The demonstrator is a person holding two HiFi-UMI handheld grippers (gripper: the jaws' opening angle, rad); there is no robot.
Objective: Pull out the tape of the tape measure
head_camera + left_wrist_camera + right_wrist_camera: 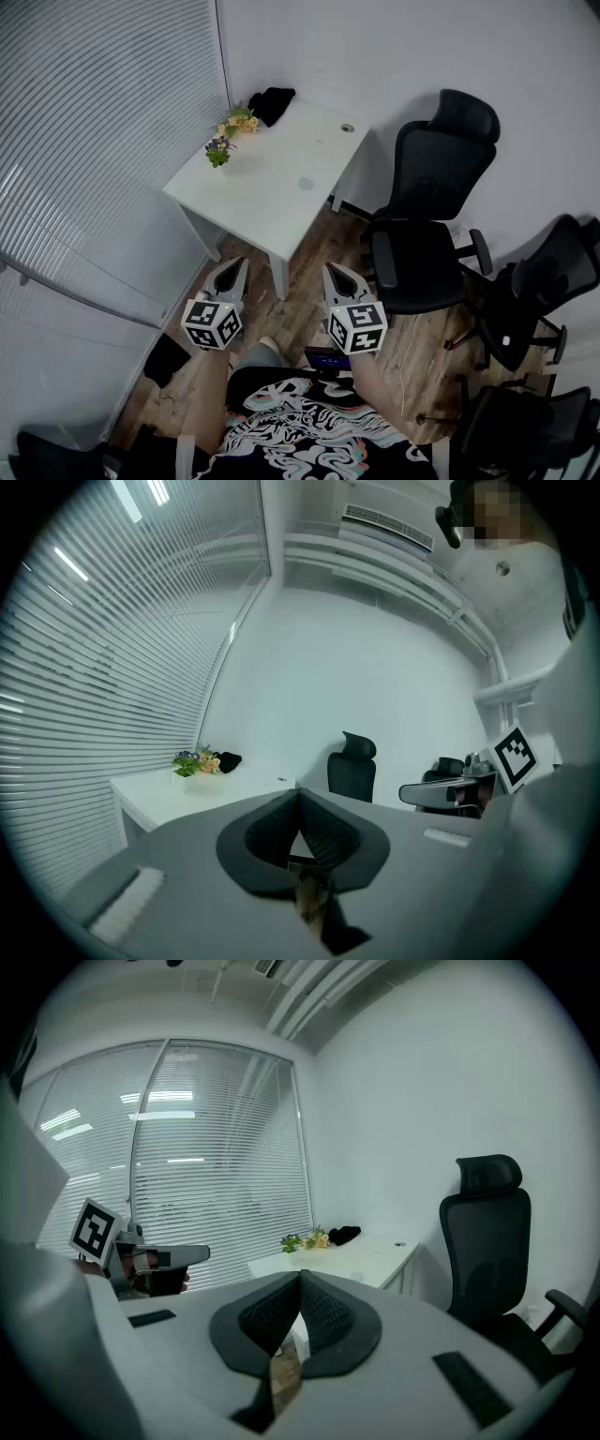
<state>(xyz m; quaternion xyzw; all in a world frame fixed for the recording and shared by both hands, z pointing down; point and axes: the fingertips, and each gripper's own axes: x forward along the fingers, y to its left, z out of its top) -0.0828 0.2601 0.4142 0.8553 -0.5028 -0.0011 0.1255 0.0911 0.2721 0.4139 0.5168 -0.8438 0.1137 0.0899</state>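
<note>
A small round grey object (307,184), too small to tell whether it is the tape measure, lies on the white, smooth-topped bench (262,202) toward its right edge, well apart from both grippers. At the bench's far left corner sit a small bunch of flowers (230,131) and a dark, soft-looking lump (272,101). The left gripper (234,267) and right gripper (336,270) hang near the wooden floor (309,253), each with ribbed black fingers pressed together on nothing. Black mesh-backed office chairs (431,216) stand right.
</note>
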